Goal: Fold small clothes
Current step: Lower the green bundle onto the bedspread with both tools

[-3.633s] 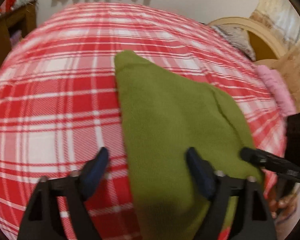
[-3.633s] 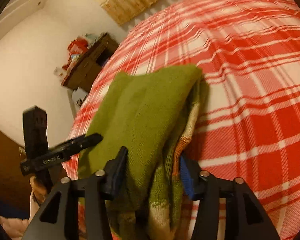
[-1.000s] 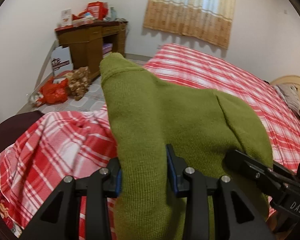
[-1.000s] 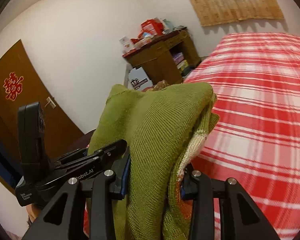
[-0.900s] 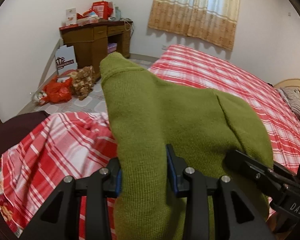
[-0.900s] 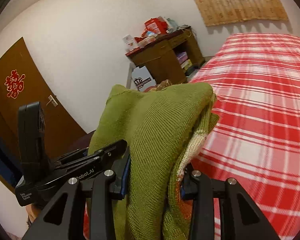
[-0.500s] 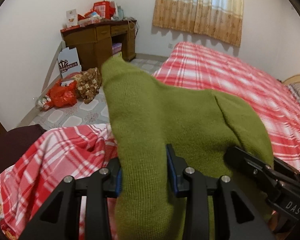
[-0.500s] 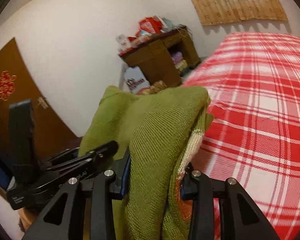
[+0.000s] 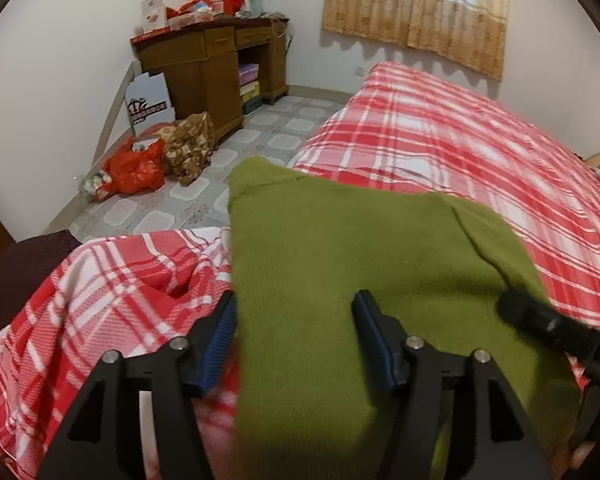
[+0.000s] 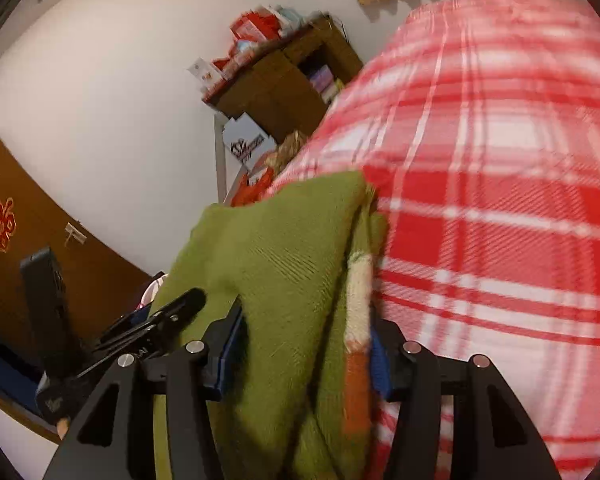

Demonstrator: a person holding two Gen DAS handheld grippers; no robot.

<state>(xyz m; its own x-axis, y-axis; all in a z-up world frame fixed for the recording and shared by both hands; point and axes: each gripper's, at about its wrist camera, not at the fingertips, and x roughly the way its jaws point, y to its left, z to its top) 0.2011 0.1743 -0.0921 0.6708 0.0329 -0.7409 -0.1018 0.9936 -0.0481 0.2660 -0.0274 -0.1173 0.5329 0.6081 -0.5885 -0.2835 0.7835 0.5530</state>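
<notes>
Sweater: green knit sweater (image 9: 340,248), folded over on itself, lies across a corner of the bed with the red-and-white plaid cover (image 9: 460,148); its near end runs down between the fingers of both grippers.
Sweater edge: in the right wrist view the sweater (image 10: 284,280) shows a cream and orange striped band along its right side, next to the plaid cover (image 10: 500,220).
Left gripper: the left gripper (image 9: 296,332) has just been opening its jaws; they now stand apart with the sweater's left edge between them. The left blue pad sits at or just beside the cloth's left edge, the right pad lies over the cloth; whether either pad presses on it I cannot tell, but the jaws look released.
Right gripper: the right gripper (image 10: 304,352) has likewise just been opening; the folded thickness of the sweater fills most of the gap between its blue pads. The picture is blurred, so pad contact is unclear.
Neighbour tools: each view shows the other gripper at its outer edge, beside the sweater.
Room: wooden desk (image 9: 212,60) with red boxes against the white wall, a red bag (image 9: 136,168) on the tiled floor, yellow curtain (image 9: 416,8) behind the bed.
</notes>
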